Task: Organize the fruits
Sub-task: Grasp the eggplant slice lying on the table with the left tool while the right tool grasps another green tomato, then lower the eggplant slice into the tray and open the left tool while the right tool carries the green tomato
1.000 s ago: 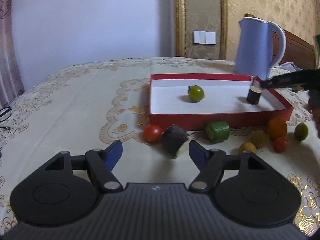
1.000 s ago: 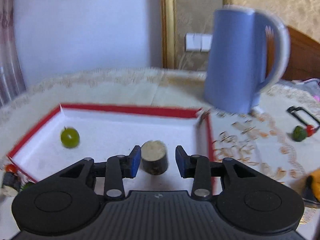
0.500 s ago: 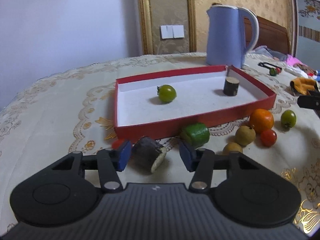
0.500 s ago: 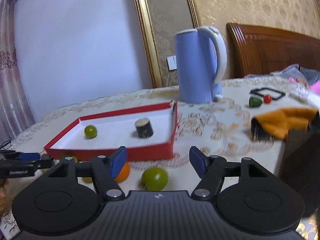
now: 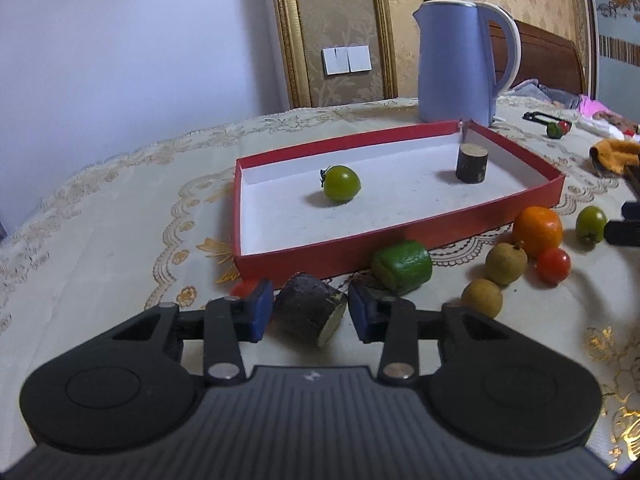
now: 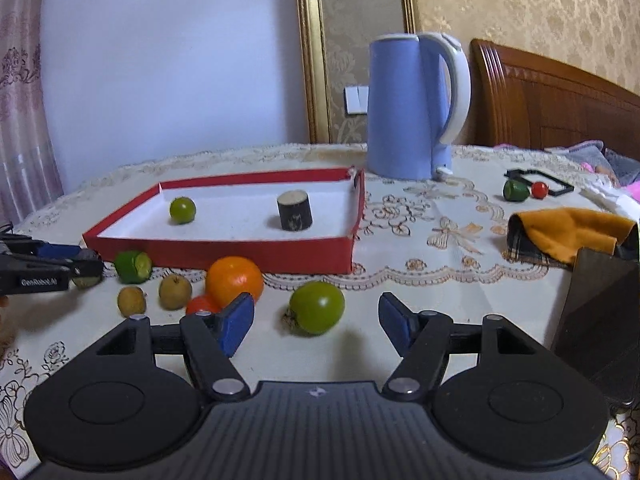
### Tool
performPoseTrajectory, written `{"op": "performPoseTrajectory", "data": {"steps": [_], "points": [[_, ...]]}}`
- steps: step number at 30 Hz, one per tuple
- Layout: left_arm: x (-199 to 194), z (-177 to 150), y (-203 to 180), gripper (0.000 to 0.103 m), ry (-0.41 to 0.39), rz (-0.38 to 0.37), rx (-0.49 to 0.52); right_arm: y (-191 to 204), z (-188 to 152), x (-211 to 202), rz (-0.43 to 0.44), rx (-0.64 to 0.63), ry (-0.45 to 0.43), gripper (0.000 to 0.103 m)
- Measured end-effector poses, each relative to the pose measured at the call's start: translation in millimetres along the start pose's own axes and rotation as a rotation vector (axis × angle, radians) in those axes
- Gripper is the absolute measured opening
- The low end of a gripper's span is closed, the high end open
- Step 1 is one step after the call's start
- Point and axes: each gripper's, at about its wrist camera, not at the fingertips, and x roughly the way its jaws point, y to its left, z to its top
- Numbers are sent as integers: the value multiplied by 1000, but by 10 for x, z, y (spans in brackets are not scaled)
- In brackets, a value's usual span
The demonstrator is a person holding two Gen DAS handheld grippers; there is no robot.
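Note:
A red tray [image 5: 400, 240] with a white floor holds a green tomato [image 5: 341, 183] and a dark upright cylinder piece [image 5: 472, 162]. My left gripper [image 5: 311, 312] is open, its pads on either side of a dark cylinder piece [image 5: 308, 312] lying on the cloth in front of the tray; contact is unclear. My right gripper [image 6: 316, 322] is open around a green round fruit [image 6: 317, 307] without touching it. An orange [image 6: 235, 280], a red tomato [image 6: 200, 305], two brown fruits [image 6: 175, 291] and a green cut piece [image 6: 132, 267] lie before the tray [image 6: 224, 254].
A blue kettle [image 6: 412, 108] stands behind the tray's right corner. An orange cloth [image 6: 568, 232] and a dark box [image 6: 600, 312] lie at the right. A green and a red small fruit [image 6: 516, 190] sit far right by a black frame.
My right gripper has backed out of the tray, leaving the upright cylinder there, and dropped to the green fruit. My left gripper has closed in around the lying dark cylinder.

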Motion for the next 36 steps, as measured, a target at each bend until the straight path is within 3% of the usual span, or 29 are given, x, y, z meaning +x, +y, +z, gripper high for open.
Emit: {"op": "performPoseTrajectory", "data": {"steps": [11, 16, 21, 29, 36], "points": [[-228, -76, 35, 37, -37, -1, -81, 26, 112, 285, -22, -83, 93, 68], [-248, -82, -12, 37, -40, 2, -87, 83, 130, 404, -58, -135, 123, 53], [-242, -92, -77, 37, -31, 3, -87, 61, 136, 438, -14, -130, 142, 39], [-328, -47, -86, 37, -45, 23, -86, 167, 95, 276, -33, -157, 100, 36], [-261, 323, -172, 37, -85, 24, -68, 157, 51, 17, -1, -114, 33, 36]]}}
